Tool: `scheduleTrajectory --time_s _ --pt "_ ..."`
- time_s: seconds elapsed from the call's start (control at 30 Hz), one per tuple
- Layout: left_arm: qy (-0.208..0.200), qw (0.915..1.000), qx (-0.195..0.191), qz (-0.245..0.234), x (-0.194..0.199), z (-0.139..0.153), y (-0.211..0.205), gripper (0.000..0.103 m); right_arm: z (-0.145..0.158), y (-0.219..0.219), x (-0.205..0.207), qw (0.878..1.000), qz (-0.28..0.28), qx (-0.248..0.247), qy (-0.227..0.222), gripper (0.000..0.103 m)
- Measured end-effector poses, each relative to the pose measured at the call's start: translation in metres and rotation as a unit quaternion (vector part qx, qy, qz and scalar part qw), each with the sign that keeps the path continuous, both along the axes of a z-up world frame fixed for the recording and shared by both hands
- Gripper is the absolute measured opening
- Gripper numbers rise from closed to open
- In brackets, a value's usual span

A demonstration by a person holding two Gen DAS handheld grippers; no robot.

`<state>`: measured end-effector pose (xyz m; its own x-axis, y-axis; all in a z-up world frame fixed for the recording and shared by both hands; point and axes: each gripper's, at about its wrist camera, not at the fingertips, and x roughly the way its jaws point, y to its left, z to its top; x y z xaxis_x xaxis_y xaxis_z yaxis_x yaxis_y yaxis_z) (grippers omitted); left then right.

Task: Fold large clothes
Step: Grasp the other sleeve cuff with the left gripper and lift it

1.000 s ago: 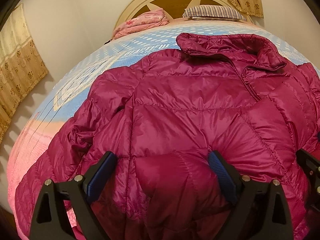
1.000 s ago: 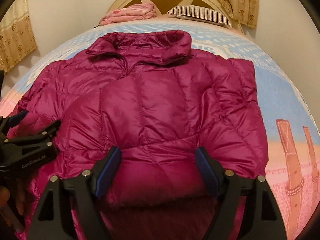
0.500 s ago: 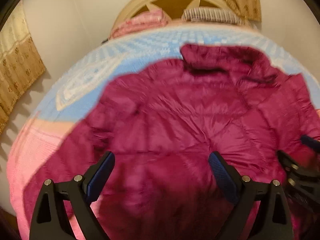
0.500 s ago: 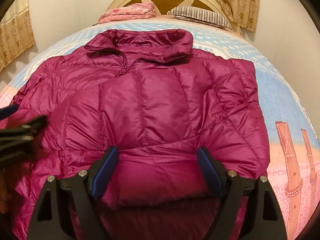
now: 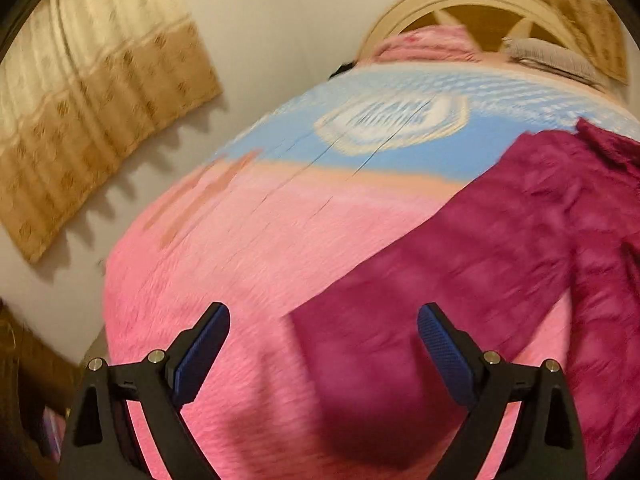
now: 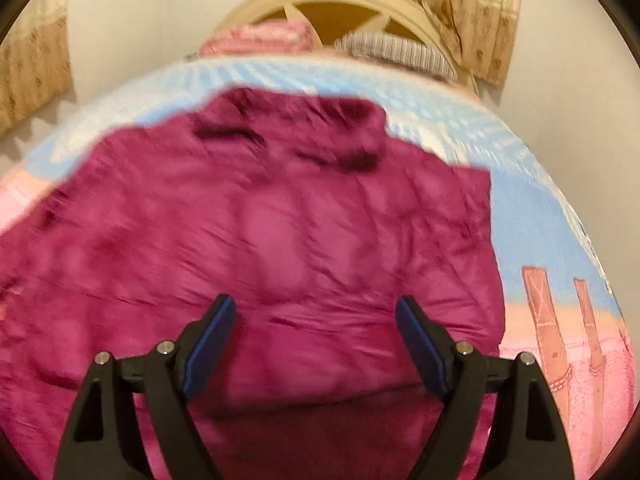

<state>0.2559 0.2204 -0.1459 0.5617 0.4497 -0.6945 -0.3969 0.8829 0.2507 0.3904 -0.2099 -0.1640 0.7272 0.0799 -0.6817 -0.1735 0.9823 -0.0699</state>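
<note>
Jacket [image 6: 280, 240] is lying spread on the bed [image 5: 260, 240], collar toward the headboard [image 6: 340, 4]; left gripper [image 5: 324, 344] and right gripper [image 6: 314, 332] are both hovering wide open, gripping nothing

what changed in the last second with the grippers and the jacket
The left gripper swung left off the magenta quilted puffer jacket, now framing pink bedspread and the jacket's sleeve edge. The right gripper stayed over the jacket. Both stay open and empty; the jacket has not moved.
</note>
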Motion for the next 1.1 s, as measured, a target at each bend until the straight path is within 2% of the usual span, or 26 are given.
scheduleTrajectory --time_s 0.1,0.17,0.3,0.37,0.43,0.47,0.5,0.6,0.63,0.7,0.9,1.0,1.1 --pt "0.018 0.9991 -0.039 0.006 -0.008 -0.017 0.018 0.095 0.014 0.028 -0.019 0.999 0.047 0.014 -0.011 0.085" --pt "0.016 0.9981 -0.059 0.005 -0.01 -0.024 0.02 0.095 0.013 0.046 -0.025 0.996 0.083 0.034 -0.003 0.085" --pt "0.005 0.9967 -0.08 -0.008 -0.004 -0.031 0.011 0.095 -0.005 0.081 -0.03 0.994 0.105 0.002 0.011 0.085" --pt "0.012 0.9962 -0.084 -0.018 0.002 -0.036 0.004 0.082 -0.023 0.094 -0.03 0.994 0.108 -0.022 0.022 0.085" --pt "0.017 0.9951 -0.093 -0.031 0.006 -0.039 -0.003 0.062 -0.034 0.094 -0.028 0.994 0.103 -0.033 0.021 0.085" --pt "0.017 0.9951 -0.092 -0.031 0.009 -0.038 -0.004 0.062 -0.037 0.093 -0.026 0.994 0.102 -0.03 0.025 0.086" --pt "0.017 0.9954 -0.089 -0.03 0.01 -0.038 -0.006 0.058 -0.037 0.091 -0.025 0.994 0.1 -0.024 0.028 0.086" --pt "0.011 0.995 -0.091 -0.04 0.01 -0.032 -0.007 0.03 -0.027 0.084 -0.032 0.995 0.095 -0.012 0.021 0.086" --pt "0.01 0.995 -0.089 -0.045 0.01 -0.028 -0.007 0.024 -0.023 0.082 -0.035 0.995 0.095 -0.007 0.017 0.086" --pt "0.006 0.9946 -0.089 -0.053 0.012 -0.018 -0.008 0.017 -0.015 0.074 -0.047 0.995 0.103 0.009 0.005 0.087" --pt "-0.029 0.996 -0.041 -0.074 0.019 0.032 -0.039 0.015 -0.015 0.045 -0.058 0.996 0.084 -0.025 -0.006 0.087" --pt "-0.056 0.9928 -0.018 -0.104 0.022 0.062 -0.073 0.015 -0.009 0.01 -0.059 0.999 0.046 0.0 -0.008 0.087" --pt "-0.079 0.9864 -0.016 -0.144 0.028 0.091 -0.116 0.015 0.001 -0.02 -0.062 1.0 0.011 0.02 -0.015 0.087"
